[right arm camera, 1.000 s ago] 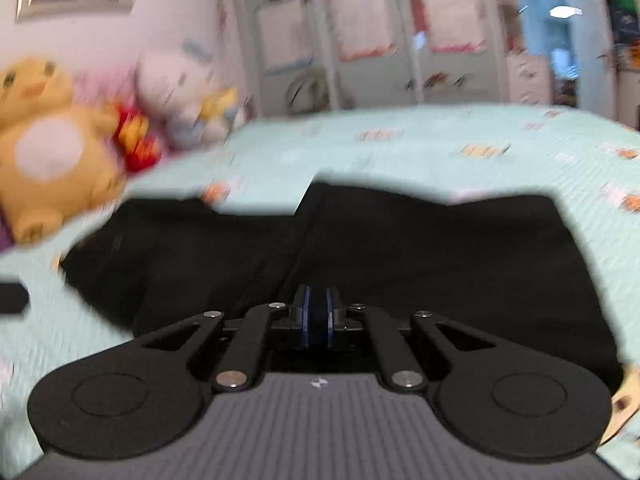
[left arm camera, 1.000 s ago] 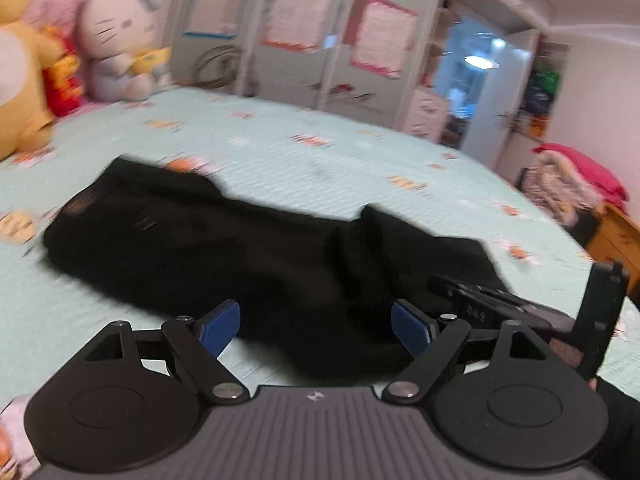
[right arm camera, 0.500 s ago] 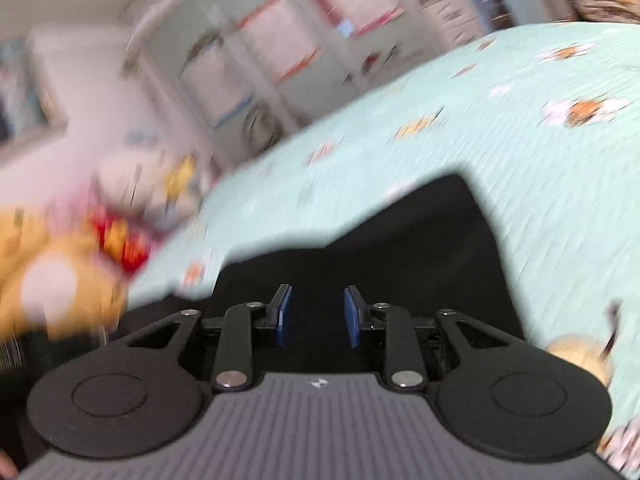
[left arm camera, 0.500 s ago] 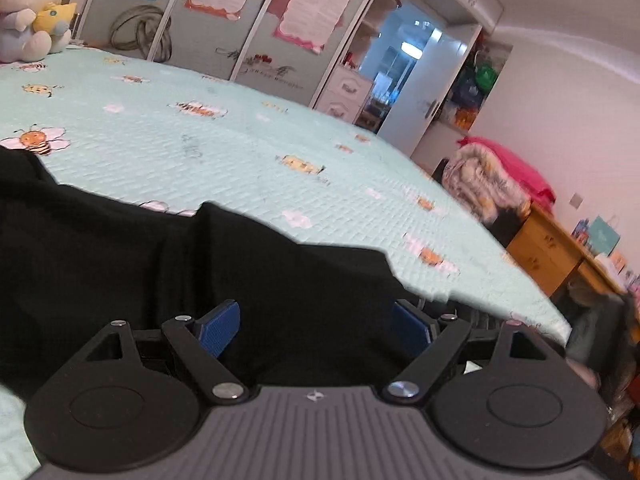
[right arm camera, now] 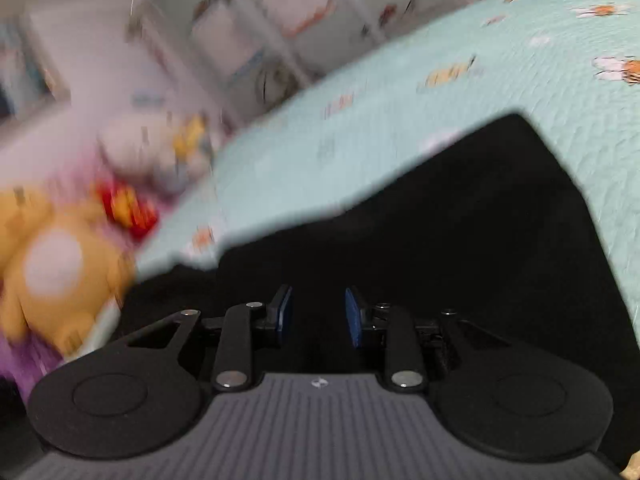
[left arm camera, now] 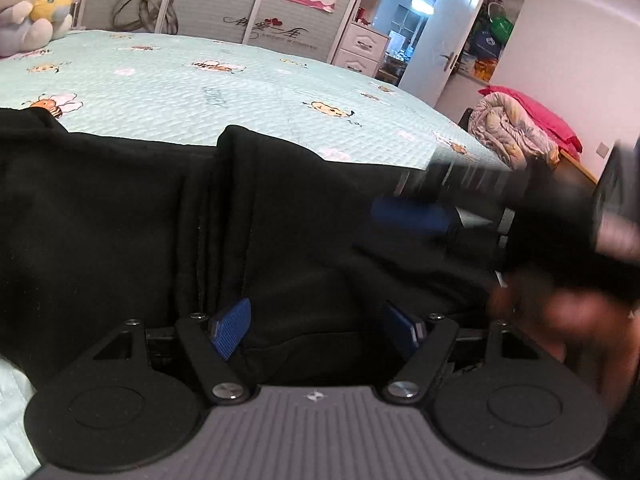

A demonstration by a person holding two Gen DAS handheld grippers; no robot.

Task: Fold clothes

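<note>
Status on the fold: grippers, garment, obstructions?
Left gripper open, low over the black garment. Right gripper open, gripping nothing, blurred in both views. Garment flat on the bed. Nothing blocking.

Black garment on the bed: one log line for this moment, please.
left gripper: open, low over black garment | right gripper: open, over garment, view blurred | garment: flat on bed | grasp: none

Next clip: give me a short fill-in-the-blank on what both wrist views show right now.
1. The garment lying on the bed is ____ in colour.
2. The left hand-held gripper has its jaws ____.
3. The pads of the right hand-held gripper are ____ in colour.
4. The bedspread's printed insects are ____.

Missing words: black; open; blue; bees
</note>
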